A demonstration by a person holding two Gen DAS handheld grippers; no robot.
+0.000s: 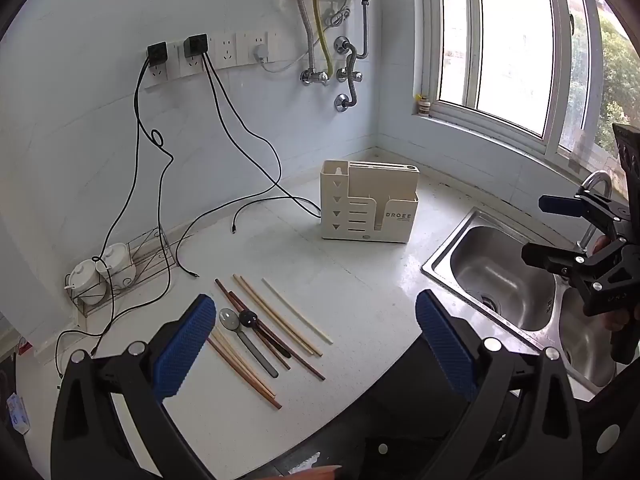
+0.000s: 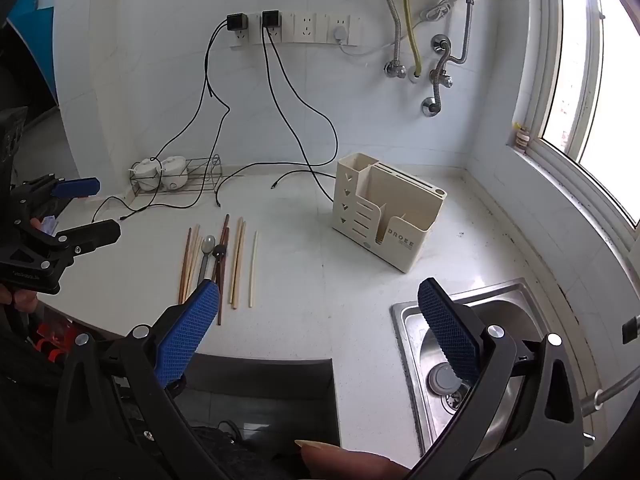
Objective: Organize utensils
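Observation:
Several chopsticks [image 1: 276, 320] in brown, dark and pale wood lie side by side on the white counter [image 1: 360, 288]. One white chopstick [image 1: 298, 312] lies a little apart on their right. Among them are a grey spoon [image 1: 230, 316] and a black spoon [image 1: 248, 318]. The cream utensil holder [image 1: 368, 200] stands upright behind them, near the corner. My left gripper [image 1: 316, 298] hovers open just in front of the utensils, nothing between its blue pads. My right gripper [image 2: 319, 284] is open too and holds nothing. It sits between the chopsticks [image 2: 236, 264] and the sink [image 2: 400, 320], with the holder [image 2: 384, 212] ahead.
The steel sink's rim [image 1: 440, 256] and a faucet [image 1: 596, 184] are on the right. Black cables [image 1: 240, 216] trail from wall sockets across the counter's back. White ceramic pots [image 1: 100, 272] sit in a wire rack at the left. A dark cutout [image 2: 260, 392] breaks the front edge.

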